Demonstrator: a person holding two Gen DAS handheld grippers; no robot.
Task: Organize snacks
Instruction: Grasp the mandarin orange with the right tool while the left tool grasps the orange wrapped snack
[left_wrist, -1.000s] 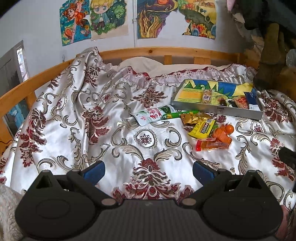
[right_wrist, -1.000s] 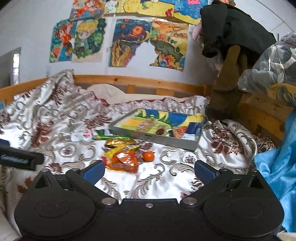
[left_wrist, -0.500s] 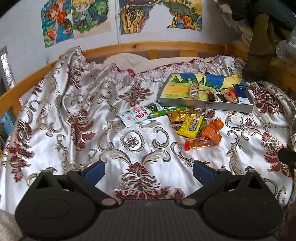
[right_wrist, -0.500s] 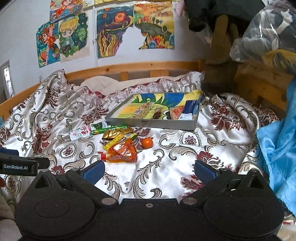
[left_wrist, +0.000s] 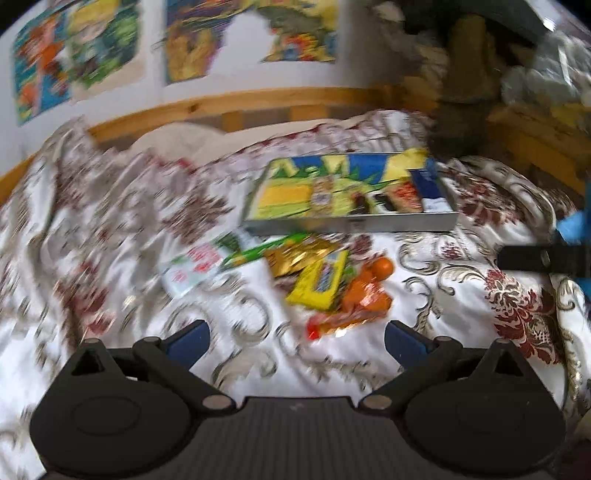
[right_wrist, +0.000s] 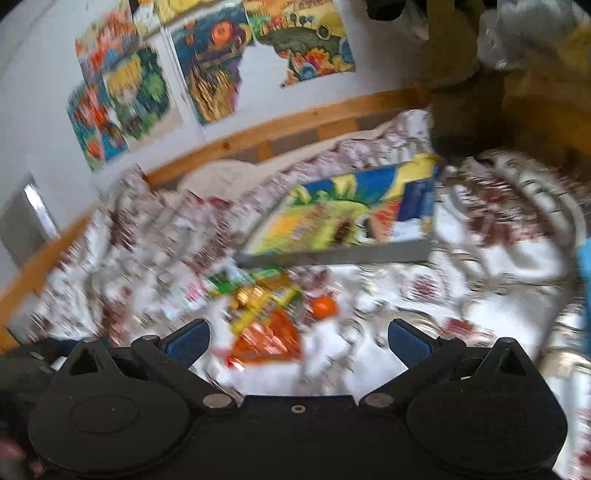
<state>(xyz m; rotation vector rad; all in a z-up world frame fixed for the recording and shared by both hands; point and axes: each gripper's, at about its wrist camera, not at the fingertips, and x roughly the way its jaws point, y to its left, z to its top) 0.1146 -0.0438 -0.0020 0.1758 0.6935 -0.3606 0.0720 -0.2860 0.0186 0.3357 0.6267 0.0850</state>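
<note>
Both views are motion-blurred. A shallow grey tin box (left_wrist: 351, 223) with a colourful lining holds a few snacks on the bedspread; it also shows in the right wrist view (right_wrist: 332, 254). In front of it lies a loose pile: a yellow packet (left_wrist: 321, 282), a gold packet (left_wrist: 299, 256), a green stick (left_wrist: 258, 251), a white-red packet (left_wrist: 192, 267), an orange wrapper (left_wrist: 354, 310) and a small orange (left_wrist: 382, 266). My left gripper (left_wrist: 295, 341) is open and empty, short of the pile. My right gripper (right_wrist: 295, 341) is open and empty just above the orange wrapper (right_wrist: 269, 339), near the small orange (right_wrist: 323, 306).
The patterned satin bedspread (left_wrist: 110, 240) covers the bed, with a wooden rail (left_wrist: 221, 105) behind. Drawings hang on the wall (right_wrist: 207, 74). Dark clothing and bags pile at the right (left_wrist: 465, 81). Blue fabric (right_wrist: 585, 266) lies at the right edge.
Both grippers have moved forward toward the snack pile, which now looks larger and closer. The right view has tilted. Both stay open.
</note>
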